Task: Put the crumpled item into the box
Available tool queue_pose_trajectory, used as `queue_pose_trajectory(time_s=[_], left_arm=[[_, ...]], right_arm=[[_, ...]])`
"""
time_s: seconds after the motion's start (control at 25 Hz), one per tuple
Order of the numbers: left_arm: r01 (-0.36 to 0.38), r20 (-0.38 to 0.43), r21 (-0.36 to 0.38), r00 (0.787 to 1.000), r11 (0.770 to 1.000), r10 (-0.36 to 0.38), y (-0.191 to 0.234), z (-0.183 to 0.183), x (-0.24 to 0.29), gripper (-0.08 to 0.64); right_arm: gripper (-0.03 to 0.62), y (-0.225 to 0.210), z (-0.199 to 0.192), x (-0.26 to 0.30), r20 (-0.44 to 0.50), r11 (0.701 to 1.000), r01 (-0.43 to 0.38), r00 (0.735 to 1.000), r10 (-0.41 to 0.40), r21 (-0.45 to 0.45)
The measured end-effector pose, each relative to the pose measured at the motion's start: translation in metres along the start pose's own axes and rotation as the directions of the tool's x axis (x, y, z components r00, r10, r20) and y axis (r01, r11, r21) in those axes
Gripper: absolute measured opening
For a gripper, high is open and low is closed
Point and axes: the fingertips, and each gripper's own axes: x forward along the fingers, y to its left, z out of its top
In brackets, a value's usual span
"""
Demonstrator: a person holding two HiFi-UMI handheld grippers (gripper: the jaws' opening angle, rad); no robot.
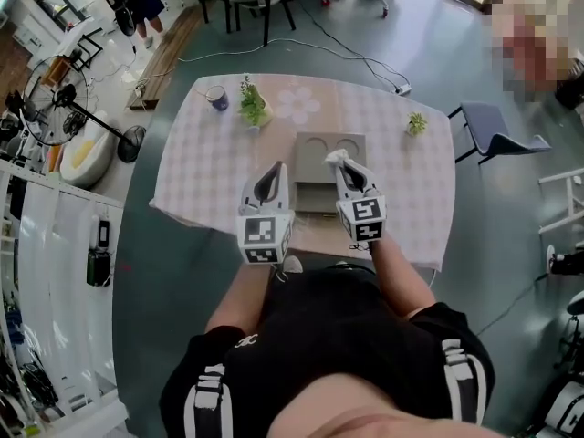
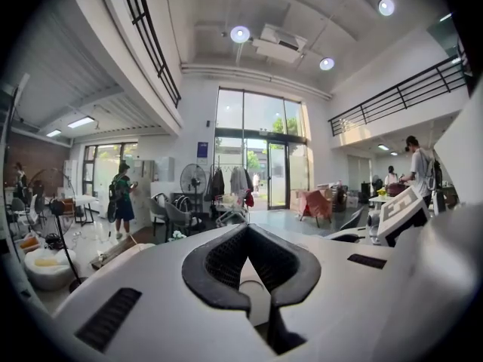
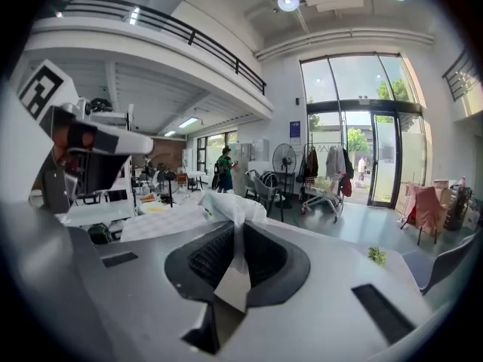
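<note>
A grey box [image 1: 315,196] stands in the middle of the checked table [image 1: 205,167], with a grey panel with two round hollows [image 1: 330,151] lying just behind it. My right gripper [image 1: 343,168] hovers over the box's right side, shut on a white crumpled item [image 1: 337,158]. In the right gripper view the crumpled item [image 3: 229,207] sticks up from between the black pads [image 3: 204,256] of the right gripper [image 3: 235,228]. My left gripper [image 1: 271,182] hangs over the box's left edge. In its own view the left gripper [image 2: 247,228] has its jaw tips together and holds nothing.
A blue mug [image 1: 217,98] and a potted plant [image 1: 253,106] stand at the table's far left, a smaller plant [image 1: 417,123] at the far right. A grey chair [image 1: 497,130] sits right of the table, a standing fan [image 1: 55,99] to the left.
</note>
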Motion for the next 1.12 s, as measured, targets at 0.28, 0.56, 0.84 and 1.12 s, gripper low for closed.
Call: queue_pose_trajectory(time_s=[0.28,0.56,0.84,1.12], left_arm=[[-0.028,-0.003,-0.007,1.000,1.000,0.028,0.009,-0.005,-0.001,-0.009],[-0.057,-0.018,-0.007,0.998,0.998,0.057,0.017,-0.011,-0.006,-0.009],[-0.085,-0.039,-0.006,0.996,0.996,0.085,0.024,-0.017,-0.010,-0.009],[-0.102,-0.054,-0.009,0.993,0.995,0.102,0.028,-0.020,-0.016,-0.009]], right_arm=[[0.031,0.009,-0.060,0.025,-0.165,0.999,-0.042,0.986,0.039,-0.012],[0.031,0.016,-0.107,0.038,-0.285,0.997,-0.075,0.956,0.072,-0.002],[0.031,0.019,-0.142,0.046,-0.374,0.994,-0.097,0.921,0.105,0.040],[0.031,0.018,-0.166,0.050,-0.429,0.994,-0.082,0.897,0.104,0.069]])
